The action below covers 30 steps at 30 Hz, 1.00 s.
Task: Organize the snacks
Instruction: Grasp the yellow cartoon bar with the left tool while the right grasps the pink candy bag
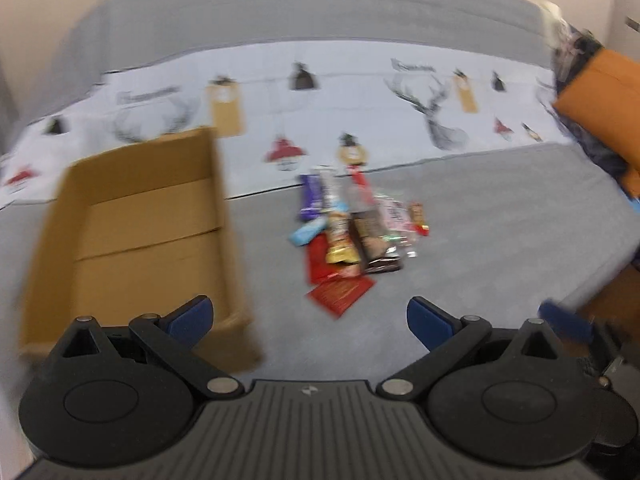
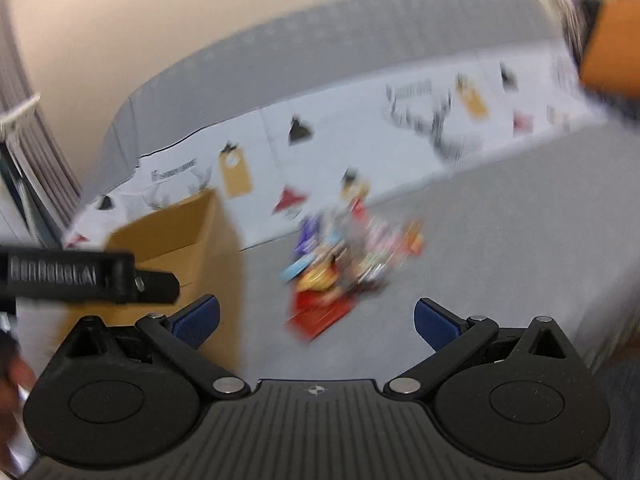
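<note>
Lying apart: box [image 1: 140, 232], snacks [image 1: 352, 232]

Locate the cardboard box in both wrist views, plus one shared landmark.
Left wrist: cardboard box at left-centre, open and empty, left of the snack pile.
Right wrist: cardboard box at left-centre, partly behind the left gripper.
Shared landmark: snack pile, right of the box.

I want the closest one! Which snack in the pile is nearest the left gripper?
The flat red packet, at the pile's near edge, lies closest to the open left gripper.
</note>
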{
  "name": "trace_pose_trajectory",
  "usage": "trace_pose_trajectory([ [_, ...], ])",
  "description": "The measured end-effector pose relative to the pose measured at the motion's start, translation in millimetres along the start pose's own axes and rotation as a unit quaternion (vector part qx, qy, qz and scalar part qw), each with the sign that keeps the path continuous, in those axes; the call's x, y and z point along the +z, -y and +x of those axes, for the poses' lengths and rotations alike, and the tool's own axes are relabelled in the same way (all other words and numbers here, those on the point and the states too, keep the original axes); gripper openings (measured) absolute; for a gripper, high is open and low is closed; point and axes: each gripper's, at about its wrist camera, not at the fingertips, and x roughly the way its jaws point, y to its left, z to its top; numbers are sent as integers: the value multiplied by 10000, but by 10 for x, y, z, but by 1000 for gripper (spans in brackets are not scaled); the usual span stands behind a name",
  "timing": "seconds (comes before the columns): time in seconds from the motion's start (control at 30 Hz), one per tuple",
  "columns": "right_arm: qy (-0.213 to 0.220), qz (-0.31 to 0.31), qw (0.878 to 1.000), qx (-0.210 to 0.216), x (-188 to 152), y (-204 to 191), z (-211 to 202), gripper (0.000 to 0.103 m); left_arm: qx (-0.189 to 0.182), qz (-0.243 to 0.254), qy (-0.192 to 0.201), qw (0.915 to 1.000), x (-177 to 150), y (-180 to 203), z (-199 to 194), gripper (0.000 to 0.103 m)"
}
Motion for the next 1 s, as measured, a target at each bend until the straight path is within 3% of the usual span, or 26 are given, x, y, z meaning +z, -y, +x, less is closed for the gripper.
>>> trace_pose_trajectory([
  [0.1,-27,-491,9987,-156,66,322,341,103,-171,-84,-106,9998,178,76,551,103],
  [0.2,-109,-217,9993,288,183,700,740,102,-240,-180,-137,9995,331,93,1090,103],
  [0.3,-267,-87,9988,406,293,937,1211,92,-333,-62,-398,9986,472,129,1566,102],
  [0.37,-480,-86,9977,481,332,1015,1522,85,-440,9,-642,9970,548,153,1863,89],
  [0.43,-846,-104,9949,535,366,1063,1883,59,-490,3,-1010,9937,609,168,2196,72],
  [0.47,-1014,-112,9934,529,374,1076,2006,55,-446,-34,-1144,9924,630,156,2348,65],
  [0.5,-1177,-150,9917,490,374,1077,2158,53,-356,-87,-1251,9915,653,132,2505,65],
  [0.6,-1479,-18,9875,554,386,1090,2506,53,-235,-104,-1396,9899,661,76,2780,62],
  [0.67,-1650,2,9844,612,381,1095,2676,56,-284,-103,-1519,9879,642,48,2890,54],
  [0.7,-1756,10,9830,544,368,1098,2760,62,-341,-133,-1555,9872,622,23,2939,54],
  [0.8,-1913,239,9807,311,363,1138,2964,92,-416,-113,-1401,9892,611,3,2902,48],
  [0.87,-1911,395,9798,446,356,1143,3048,102,-499,-140,-1323,9899,614,-18,2873,30],
  [0.97,-1921,-244,9804,356,302,960,3118,96,-555,-313,-1385,9883,609,-70,2827,20],
  [1.0,-1824,-447,9814,405,288,901,3088,75,-584,-397,-1422,9873,604,-89,2805,20],
])
